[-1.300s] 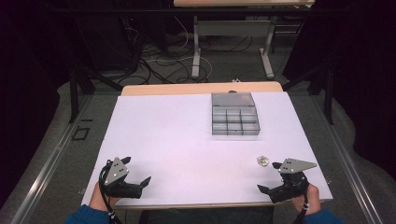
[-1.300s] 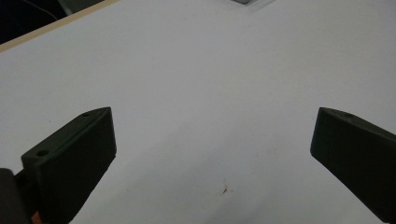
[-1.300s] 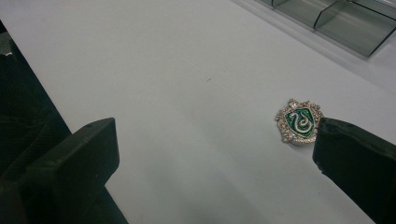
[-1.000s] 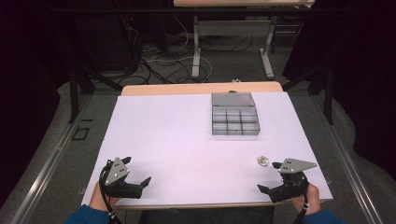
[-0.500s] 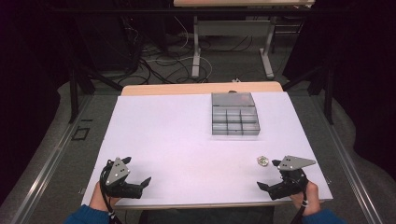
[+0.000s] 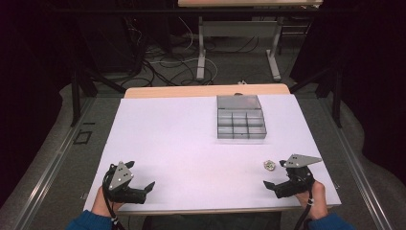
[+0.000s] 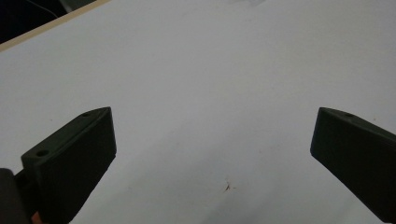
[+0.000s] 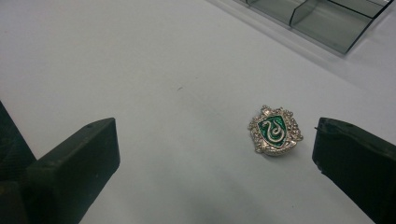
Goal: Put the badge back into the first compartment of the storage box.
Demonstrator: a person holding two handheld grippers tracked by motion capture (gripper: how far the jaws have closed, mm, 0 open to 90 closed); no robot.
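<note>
- While both my claws sit low at the near table (image 6: 172, 143) edge, right claw (image 6: 275, 184) jaws gape wide, empty.
- Badge (image 8: 275, 130), silver with green shield, lies flat between them, nearer one jaw, untouched.
- Divided box (image 6: 240, 122) well beyond.
- Left claw (image 6: 143, 188) wide, empty.

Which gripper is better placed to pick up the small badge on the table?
Right. The right gripper is open beside the badge, which lies just ahead of its jaws. The left gripper is far across the table.

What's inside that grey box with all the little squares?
The compartments of the grey box look empty from the high view. Its far section is under a lid, so what lies there is hard to tell.
</note>
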